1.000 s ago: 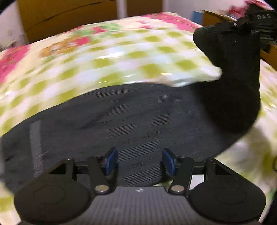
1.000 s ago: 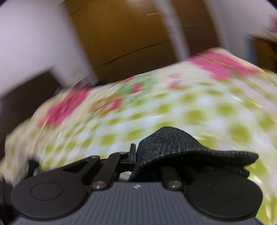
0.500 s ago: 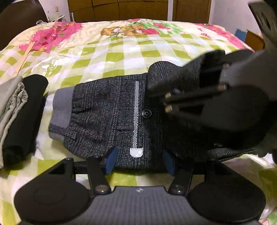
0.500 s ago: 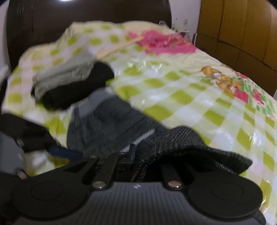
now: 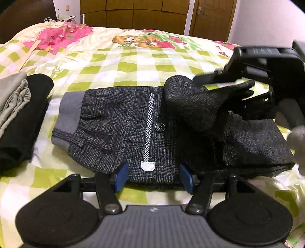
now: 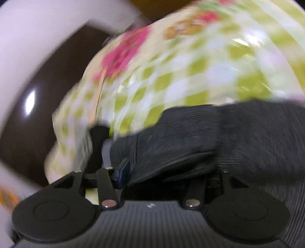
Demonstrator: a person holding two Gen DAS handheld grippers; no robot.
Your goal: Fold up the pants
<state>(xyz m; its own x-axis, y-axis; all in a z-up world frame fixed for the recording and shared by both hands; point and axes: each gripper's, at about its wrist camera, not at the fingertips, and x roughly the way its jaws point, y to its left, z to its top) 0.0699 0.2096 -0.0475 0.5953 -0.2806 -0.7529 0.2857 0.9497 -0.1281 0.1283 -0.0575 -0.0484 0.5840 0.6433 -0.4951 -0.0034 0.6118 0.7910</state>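
Observation:
Dark grey tweed pants [image 5: 118, 124] lie on the bed, waistband to the left, with a button [image 5: 159, 127] and a patterned white stripe. My left gripper [image 5: 153, 176] is open and empty at the pants' near edge, blue pads on either side of the hem. My right gripper [image 5: 255, 89] enters from the right above the pants, with a raised fold of the pant leg [image 5: 196, 103] in it. In the blurred right wrist view the dark fabric [image 6: 181, 152] lies across my right gripper [image 6: 158, 173] and hides the right finger.
The bed has a green-and-white checked cover [image 5: 133, 66] with pink flower prints. A stack of folded black and grey clothes [image 5: 17, 114] lies at the left. Wooden wardrobe doors [image 5: 133, 15] stand behind the bed.
My left gripper pulled back, so the whole pants show. My right gripper carried the leg end over the pants, then drew right; its view has swung and blurred.

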